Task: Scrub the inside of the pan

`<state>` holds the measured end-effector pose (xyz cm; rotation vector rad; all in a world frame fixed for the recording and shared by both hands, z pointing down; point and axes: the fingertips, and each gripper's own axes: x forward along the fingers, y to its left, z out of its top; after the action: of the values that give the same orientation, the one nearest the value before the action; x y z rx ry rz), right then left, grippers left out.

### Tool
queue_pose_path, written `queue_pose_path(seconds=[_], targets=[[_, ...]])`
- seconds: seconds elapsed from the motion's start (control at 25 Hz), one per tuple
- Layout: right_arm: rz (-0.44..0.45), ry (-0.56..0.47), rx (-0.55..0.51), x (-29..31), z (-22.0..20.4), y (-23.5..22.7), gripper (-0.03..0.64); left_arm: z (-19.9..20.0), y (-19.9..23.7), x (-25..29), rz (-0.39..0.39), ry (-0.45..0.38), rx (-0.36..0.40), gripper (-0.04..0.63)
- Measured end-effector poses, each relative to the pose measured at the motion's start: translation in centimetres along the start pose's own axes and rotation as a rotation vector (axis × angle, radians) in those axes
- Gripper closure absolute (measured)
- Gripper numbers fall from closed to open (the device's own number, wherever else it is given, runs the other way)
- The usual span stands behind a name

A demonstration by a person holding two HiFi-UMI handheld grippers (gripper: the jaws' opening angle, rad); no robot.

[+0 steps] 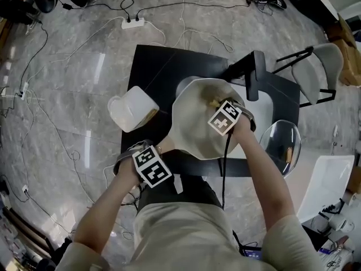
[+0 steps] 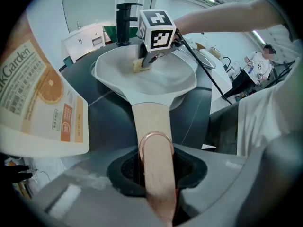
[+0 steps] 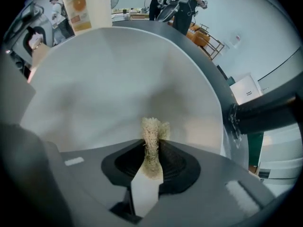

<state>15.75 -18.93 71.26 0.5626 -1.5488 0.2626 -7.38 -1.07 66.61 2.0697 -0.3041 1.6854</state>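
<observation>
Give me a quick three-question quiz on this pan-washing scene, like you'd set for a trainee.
1. What are the right tongs shut on? A) a fibrous scrubber B) a spoon C) a folded towel
2. True or false: the left tongs grip the pan by its rim.
3. What sits just left of the pan in the head view?

Key:
1. A.
2. False: they are shut on the pan's handle.
3. A white jug with an orange label.
</observation>
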Motion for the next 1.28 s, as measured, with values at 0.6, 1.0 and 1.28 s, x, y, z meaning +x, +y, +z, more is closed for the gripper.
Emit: queue_pose_path(seconds=[0.6,1.0,1.28], targets=[[0.615,0.054,0.161,-4.1,-3.0,13.9,0.523,0.3,0.0,0.0,-0.002,-0.013,-0.011,0.482],[0.532,-0.293,0.345,-3.0,5.7,12.3,0.52,0.3,0.1,0.1,0.019,-0.024,-0.013,0.485],[0.25,-0.388,0.393,-1.2,7.7,4.5,0.521,0.3,0.1,0.0,0.023,-0.033,-0.019,0.485]])
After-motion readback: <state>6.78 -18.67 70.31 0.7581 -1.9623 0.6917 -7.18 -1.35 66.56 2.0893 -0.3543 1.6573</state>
